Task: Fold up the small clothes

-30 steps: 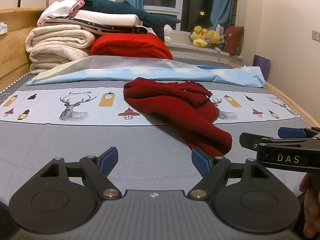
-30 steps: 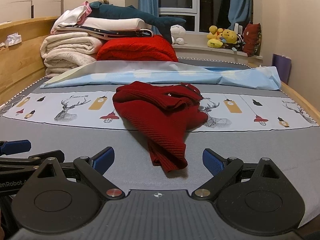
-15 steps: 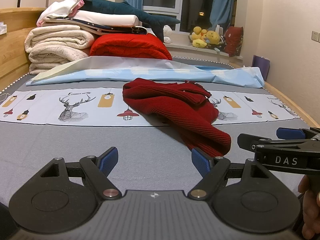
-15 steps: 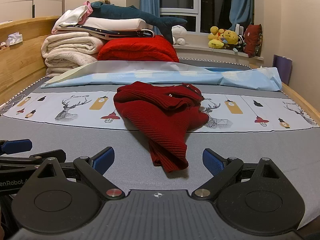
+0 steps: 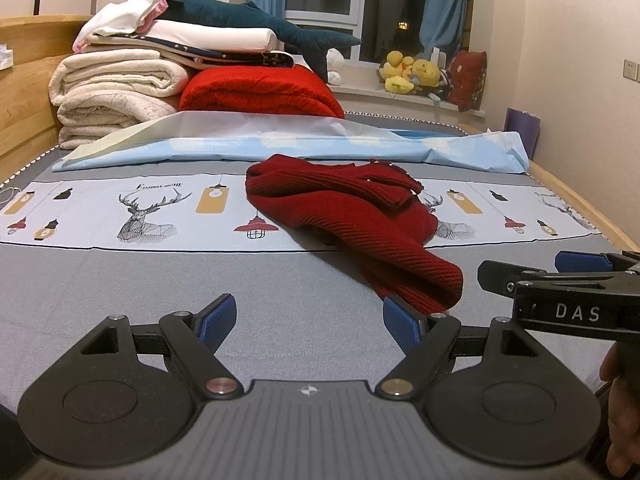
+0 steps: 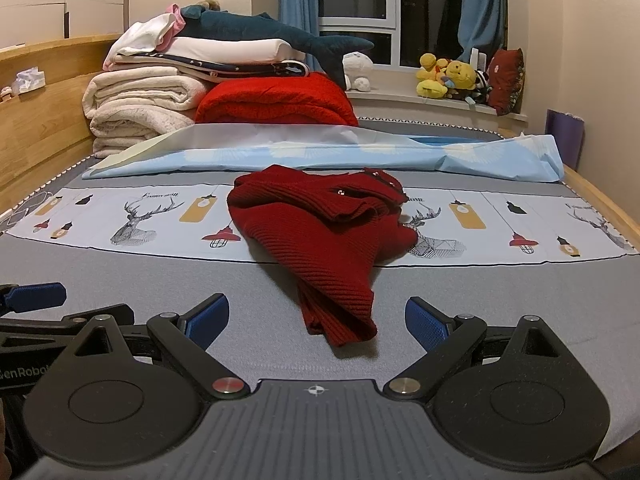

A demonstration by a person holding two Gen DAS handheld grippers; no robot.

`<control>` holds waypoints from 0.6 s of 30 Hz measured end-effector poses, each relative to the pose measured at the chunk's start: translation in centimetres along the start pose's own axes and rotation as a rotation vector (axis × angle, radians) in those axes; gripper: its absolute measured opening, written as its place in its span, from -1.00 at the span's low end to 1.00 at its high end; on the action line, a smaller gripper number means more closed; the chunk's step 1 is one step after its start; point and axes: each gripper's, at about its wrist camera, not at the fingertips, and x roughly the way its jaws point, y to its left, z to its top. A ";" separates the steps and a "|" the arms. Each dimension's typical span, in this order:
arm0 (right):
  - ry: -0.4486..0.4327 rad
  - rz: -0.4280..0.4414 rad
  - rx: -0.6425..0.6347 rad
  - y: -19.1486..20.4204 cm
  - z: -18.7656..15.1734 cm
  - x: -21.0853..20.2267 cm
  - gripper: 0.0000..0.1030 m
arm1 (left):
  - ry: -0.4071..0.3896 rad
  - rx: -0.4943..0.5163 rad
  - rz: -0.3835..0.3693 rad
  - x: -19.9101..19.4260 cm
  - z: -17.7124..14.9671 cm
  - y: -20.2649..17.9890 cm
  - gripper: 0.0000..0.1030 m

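— Jaws: are they holding anything?
— No. Both the left gripper (image 5: 308, 318) and right gripper (image 6: 318, 318) are gaping wide, empty.
— Where's the red sweater (image 6: 320, 236)?
— It's lying crumpled on the bed sheet (image 6: 120, 280), just ahead.

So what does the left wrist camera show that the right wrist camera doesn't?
Only the left wrist view shows the wall switch and the right gripper from the side, with part of the hand holding it. Only the right wrist view shows the tissue box on the headboard and the left gripper's blue pad at its left edge. Both show the crumpled red sweater on the bed, the folded blankets, the plush shark and the window toys, each over its own open fingers.
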 end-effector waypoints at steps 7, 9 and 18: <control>-0.002 0.004 0.005 -0.2 0.2 -0.1 0.84 | 0.006 0.001 0.001 0.1 0.0 0.0 0.64; -0.003 0.007 0.006 -0.3 0.2 -0.1 0.84 | 0.007 0.005 0.000 0.1 0.0 0.0 0.64; -0.062 0.012 0.023 -1.9 2.0 -0.7 0.68 | 0.021 0.021 0.024 0.7 -0.3 0.0 0.50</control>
